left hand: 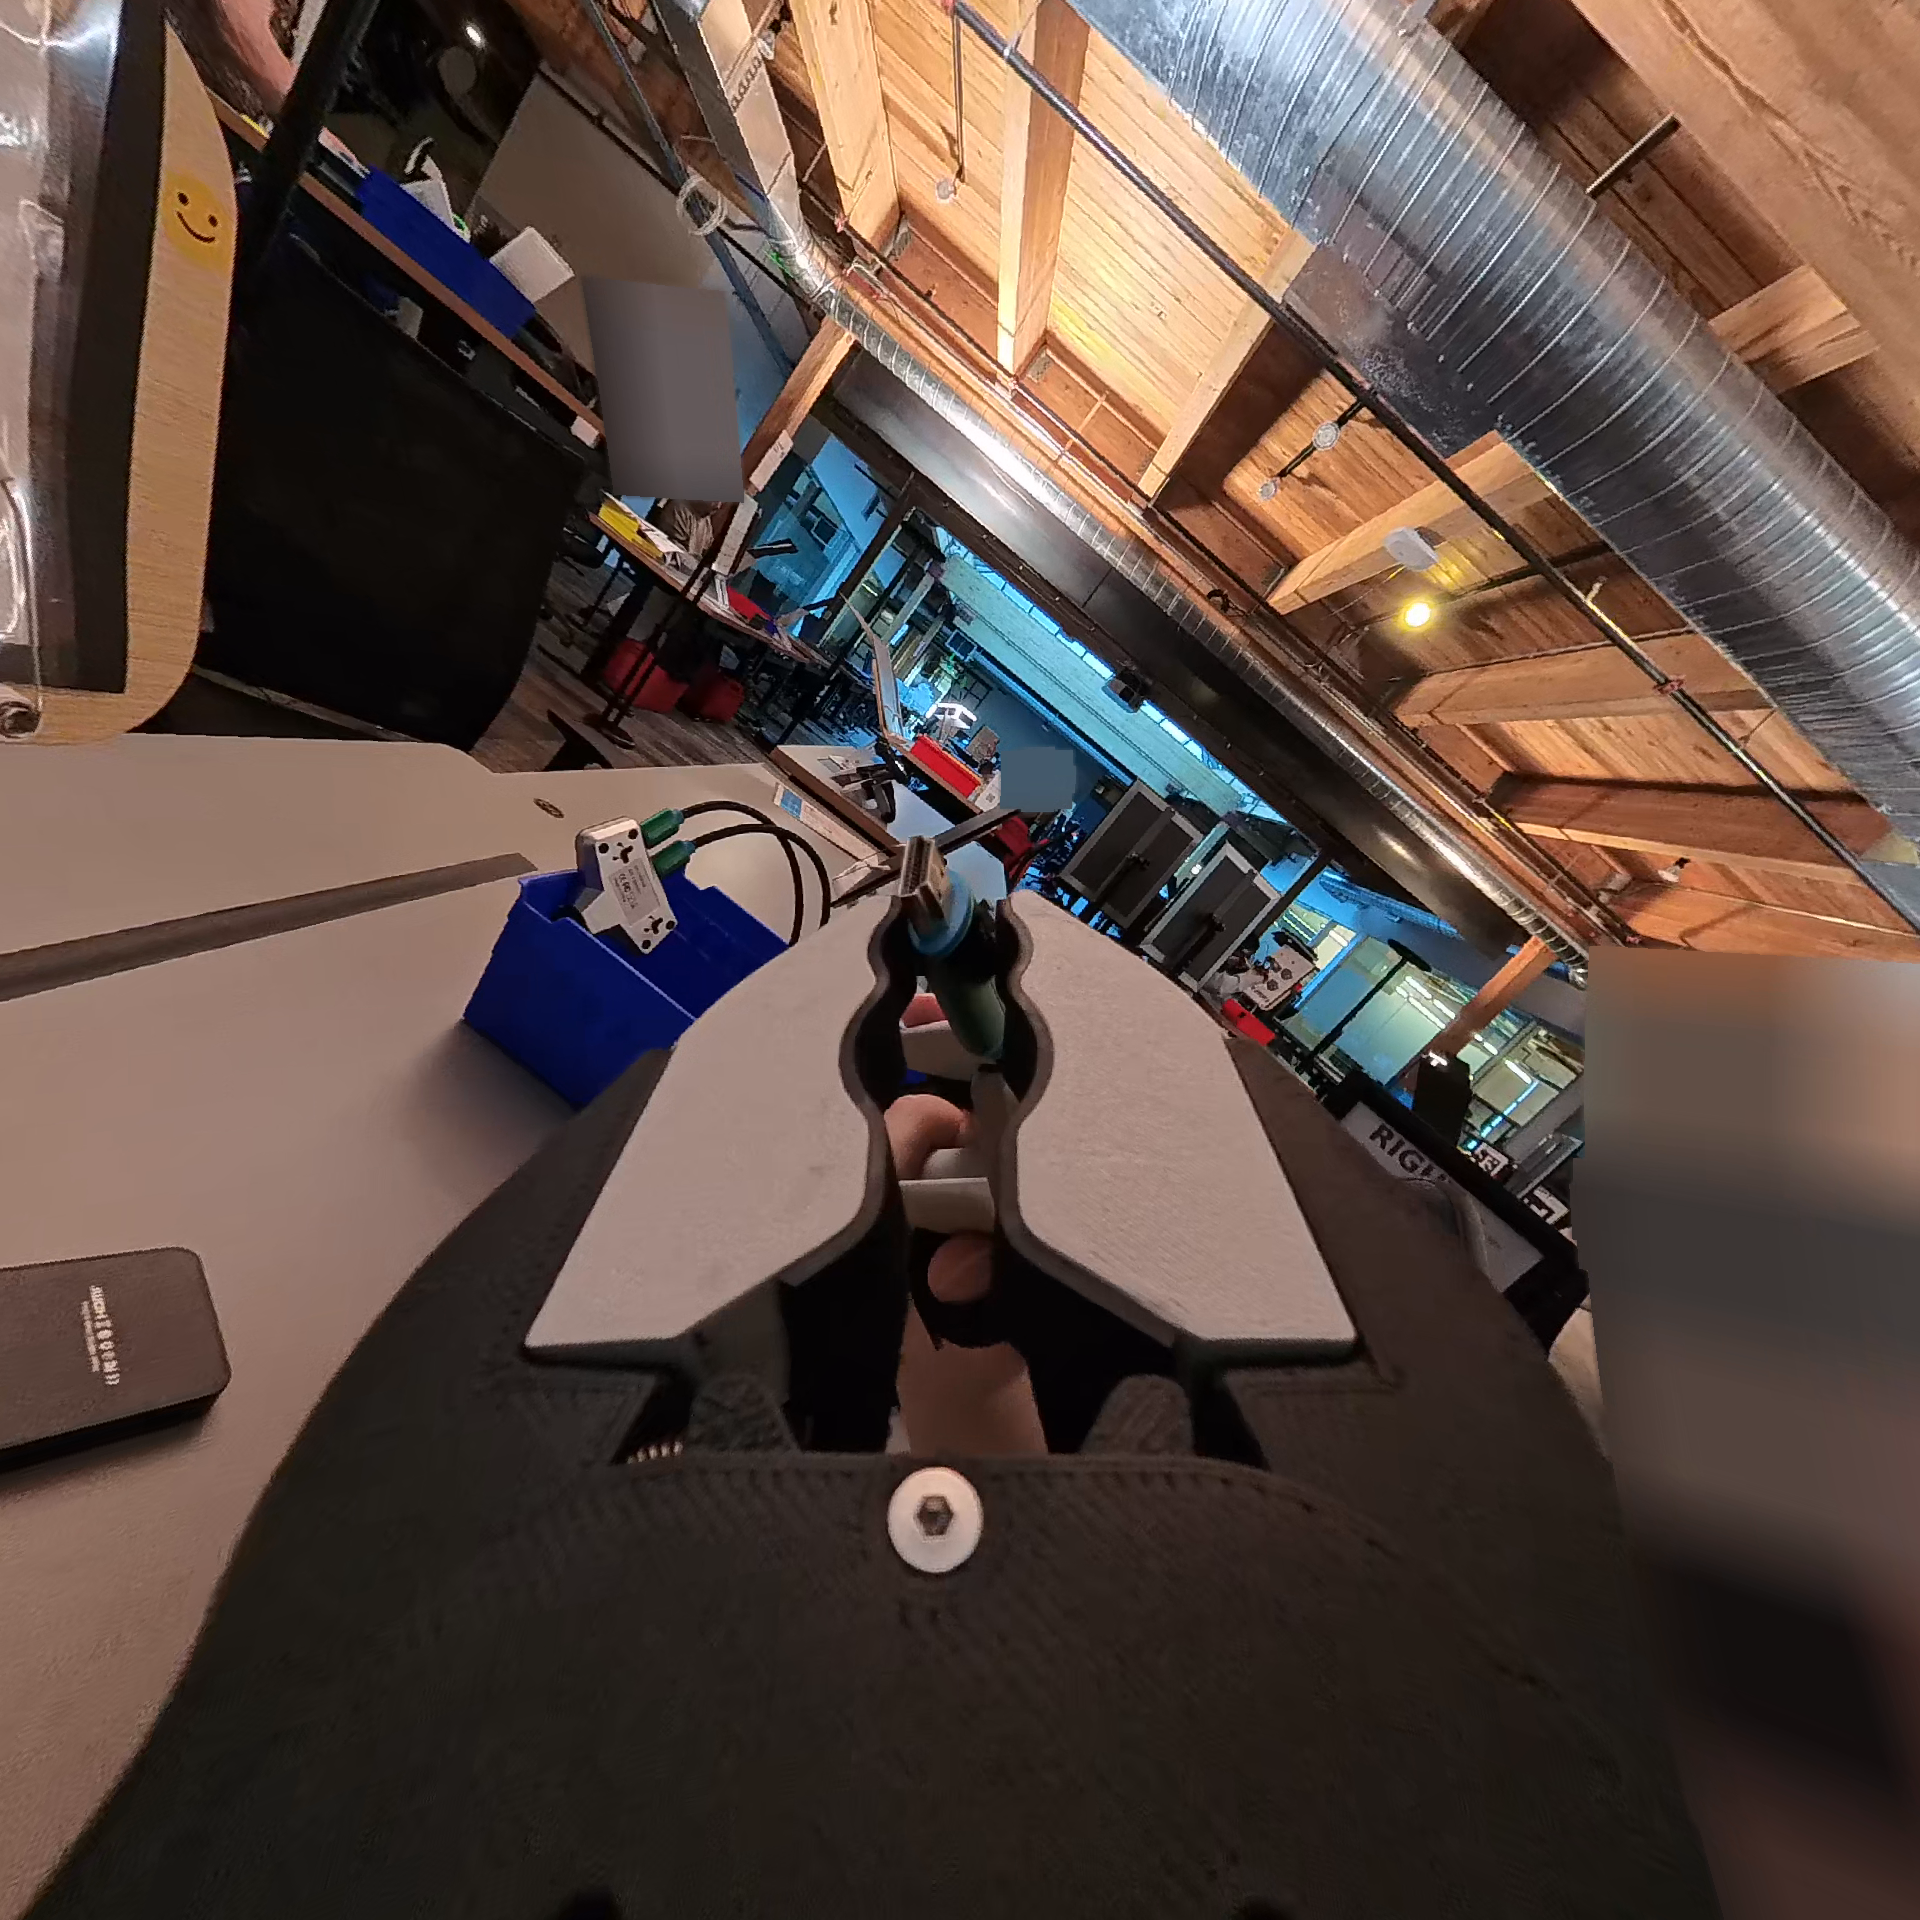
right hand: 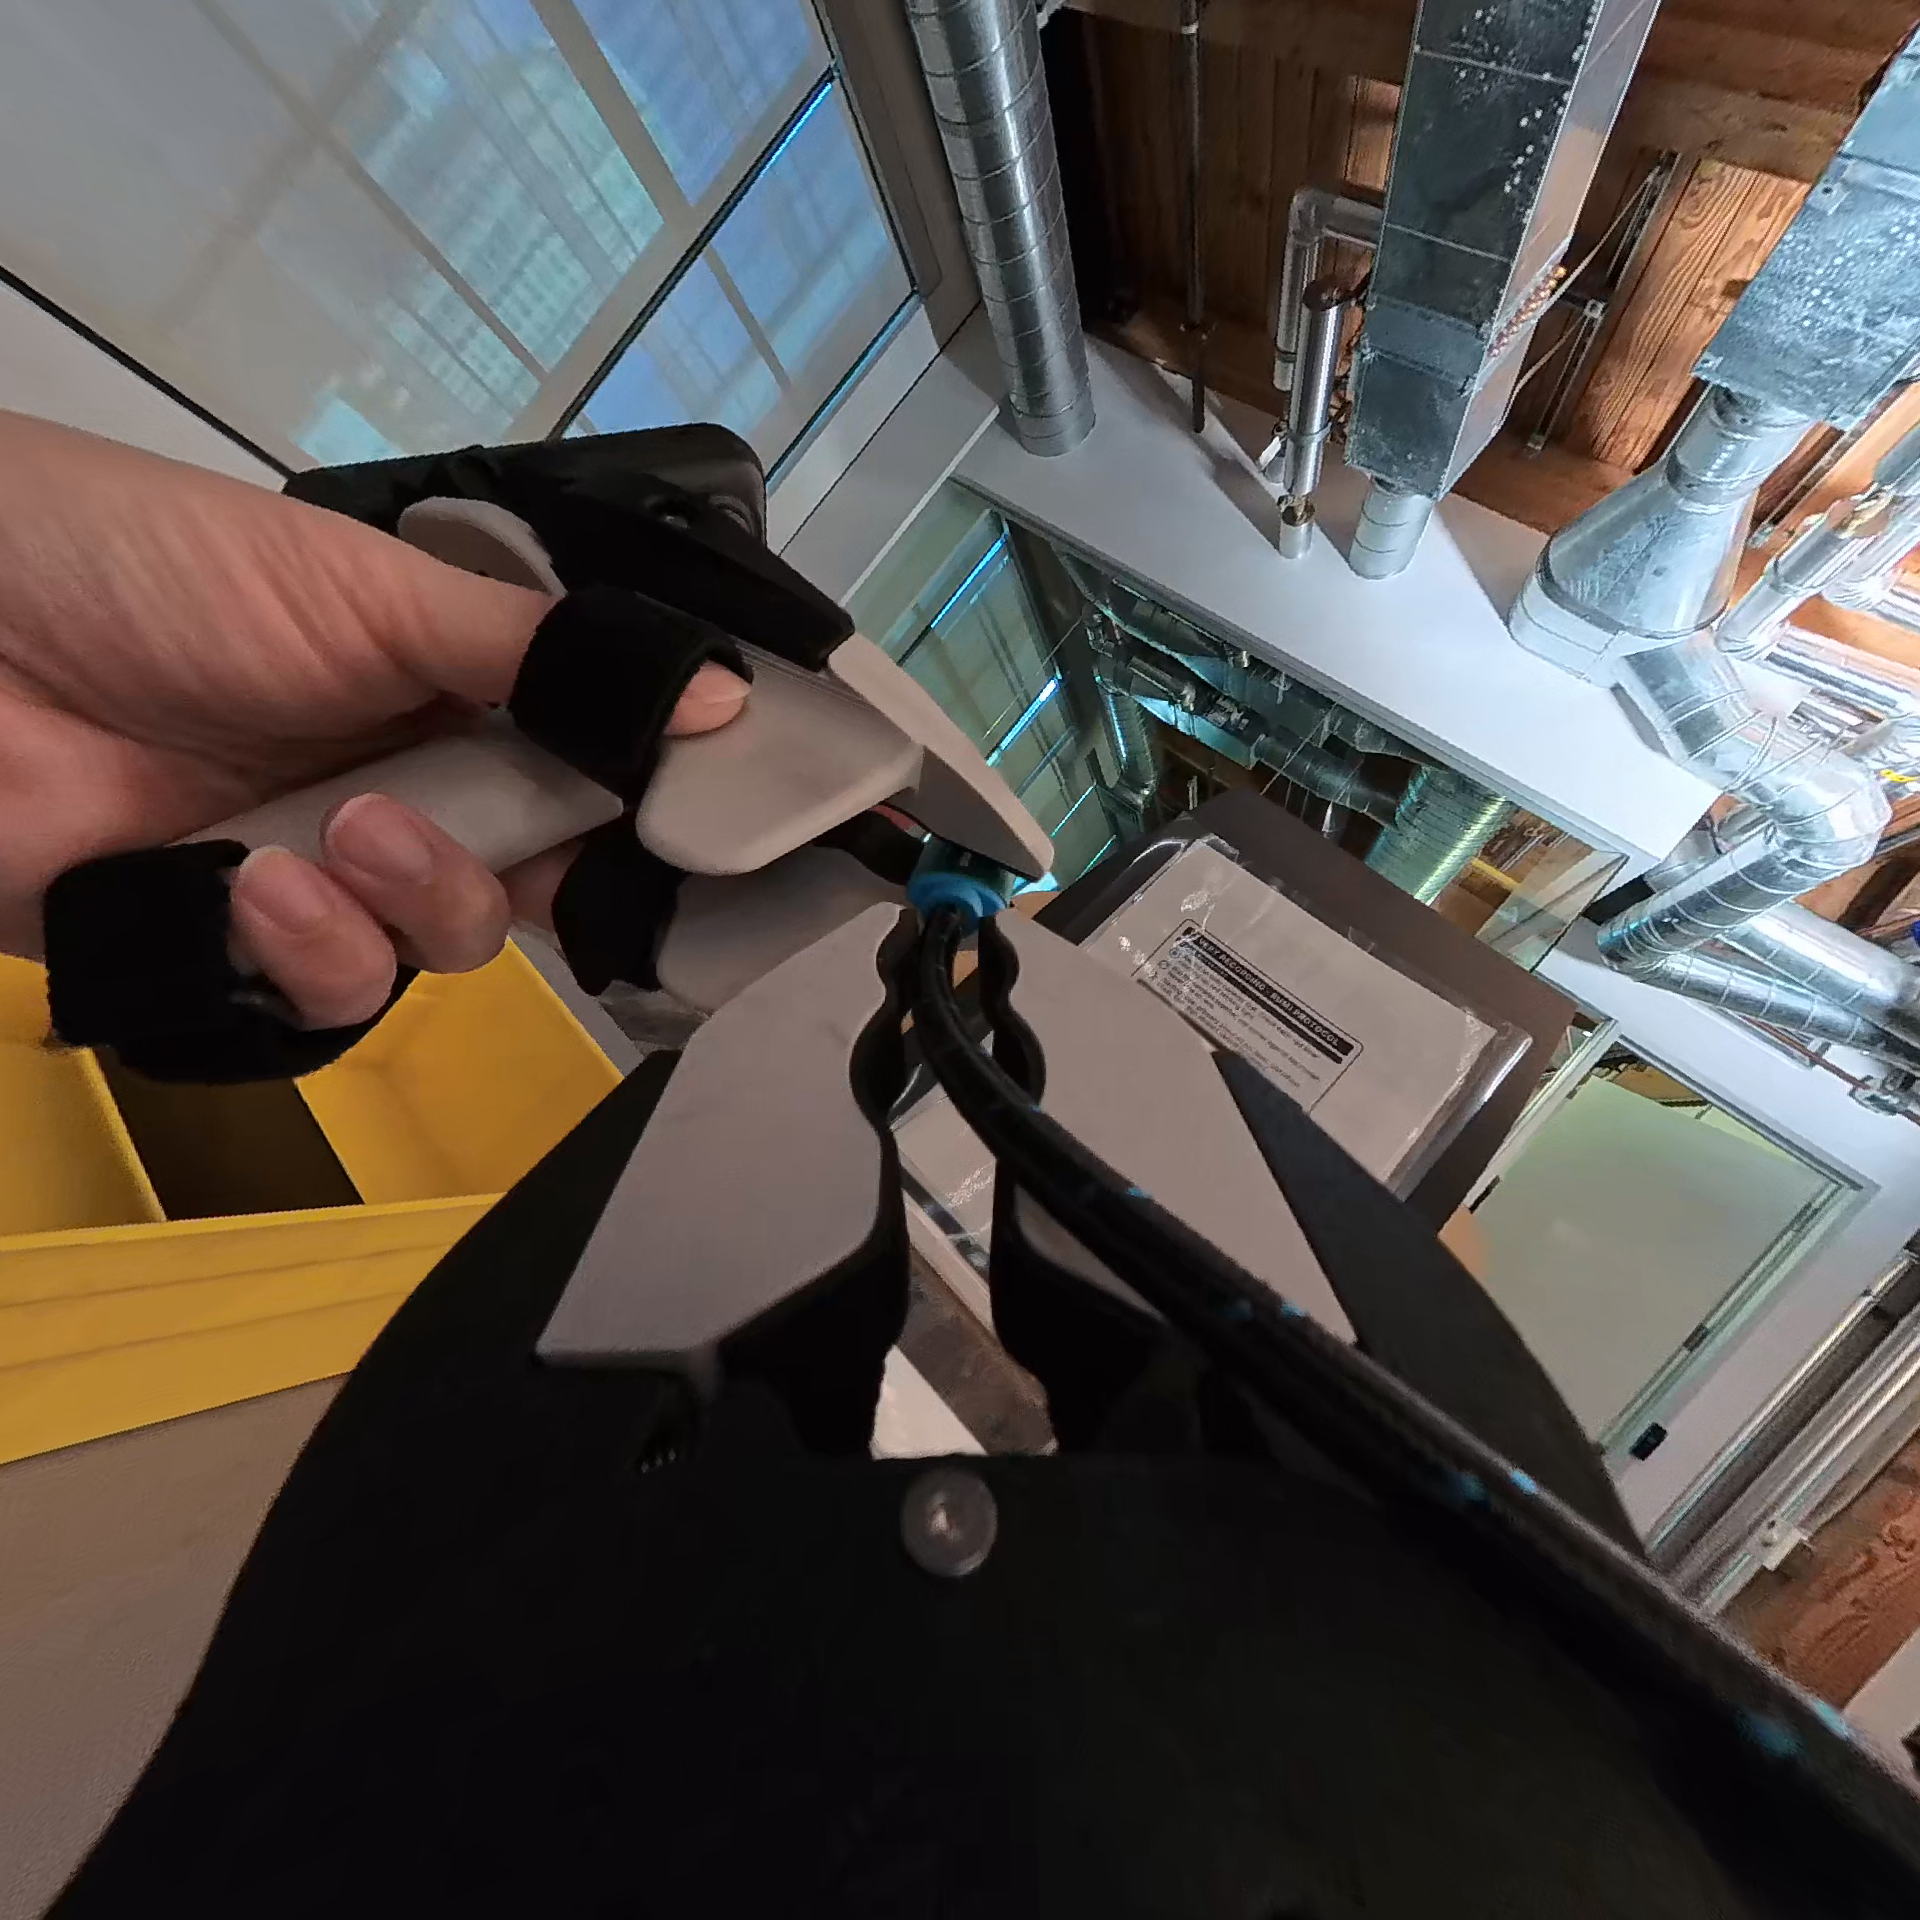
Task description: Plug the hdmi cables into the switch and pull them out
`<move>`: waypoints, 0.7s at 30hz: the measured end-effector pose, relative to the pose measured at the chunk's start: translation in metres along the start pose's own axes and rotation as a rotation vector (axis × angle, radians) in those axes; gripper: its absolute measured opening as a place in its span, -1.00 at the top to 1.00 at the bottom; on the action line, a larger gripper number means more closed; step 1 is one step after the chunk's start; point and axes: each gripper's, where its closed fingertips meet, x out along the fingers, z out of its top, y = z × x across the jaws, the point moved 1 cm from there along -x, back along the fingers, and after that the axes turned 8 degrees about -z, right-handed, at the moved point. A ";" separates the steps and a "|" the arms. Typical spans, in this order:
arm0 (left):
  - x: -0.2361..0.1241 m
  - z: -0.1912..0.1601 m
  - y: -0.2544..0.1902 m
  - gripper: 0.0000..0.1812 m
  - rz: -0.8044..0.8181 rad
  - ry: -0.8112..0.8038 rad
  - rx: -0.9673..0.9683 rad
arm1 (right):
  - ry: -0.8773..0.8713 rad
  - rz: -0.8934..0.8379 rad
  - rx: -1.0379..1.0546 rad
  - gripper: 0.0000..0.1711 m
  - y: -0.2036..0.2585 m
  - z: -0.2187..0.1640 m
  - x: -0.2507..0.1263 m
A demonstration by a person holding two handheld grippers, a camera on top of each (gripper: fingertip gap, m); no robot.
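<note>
1. Timber ceiling [left hand: 1132,270] with exposed beams and ribbed metal ducting [left hand: 1558,343] overhead; smooth grey table [left hand: 260,1091] below and left of the left claw.
2. Left claw [left hand: 948,920]: grey scalloped inner faces on a black ridged printed body, clamped on the HDMI plug [left hand: 940,914]. Plug: metal tip beyond the fingertips, blue collar and dark green body between the jaws.
3. Ahead-left of the left claw: blue plastic bin [left hand: 603,997] on the table, holding a small grey adapter [left hand: 623,883] tilted, with two green-collared black cables [left hand: 769,852] attached.
4. Near-left of the left claw: flat black switch [left hand: 104,1340] lying on the table, cut off by the frame edge; ports hidden.
5. Right claw [right hand: 940,914]: same grey-and-black build, closed around the black cable [right hand: 987,1070] just behind the blue collar [right hand: 951,896]. Cable braided, flecked with blue, trailing back over the right finger.
6. Ahead-left of the right claw: the left claw [right hand: 977,821] with a person's hand [right hand: 260,727] in black finger straps on its grey handle. Fingertips of the two claws nearly touching at the collar; actual contact hard to tell.
7. Left of the right claw: yellow bin [right hand: 208,1278], partly cut off.
</note>
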 end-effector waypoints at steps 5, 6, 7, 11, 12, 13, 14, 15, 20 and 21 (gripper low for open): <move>0.001 0.000 0.000 0.85 0.010 -0.002 0.013 | 0.001 0.000 0.030 0.87 -0.001 0.000 0.000; 0.001 0.000 0.001 0.85 0.013 -0.001 0.017 | 0.002 -0.001 0.033 0.87 -0.001 0.000 0.000; 0.000 0.000 0.001 0.85 0.014 -0.001 0.019 | 0.002 -0.001 0.039 0.87 -0.001 0.000 0.000; 0.000 0.001 0.000 0.85 0.011 -0.007 0.015 | 0.002 -0.007 0.036 0.88 -0.001 0.000 -0.001; 0.000 0.001 0.000 0.85 0.008 -0.010 0.012 | 0.001 -0.007 0.036 0.89 0.000 0.000 -0.001; 0.001 0.001 0.000 0.85 0.004 -0.012 0.009 | 0.000 -0.007 0.038 0.89 0.000 0.000 -0.001; 0.000 0.001 -0.001 0.85 0.001 -0.015 0.010 | 0.000 -0.007 0.040 0.90 0.000 0.001 -0.001; 0.000 0.002 -0.001 0.85 -0.002 -0.022 0.015 | -0.002 -0.007 0.041 0.90 0.000 0.001 -0.001; 0.001 0.003 -0.004 0.85 -0.001 -0.015 0.033 | -0.013 -0.014 0.045 0.91 -0.001 0.004 -0.002; 0.001 0.003 -0.004 0.85 0.000 -0.015 0.033 | -0.013 -0.017 0.044 0.90 -0.001 0.004 -0.002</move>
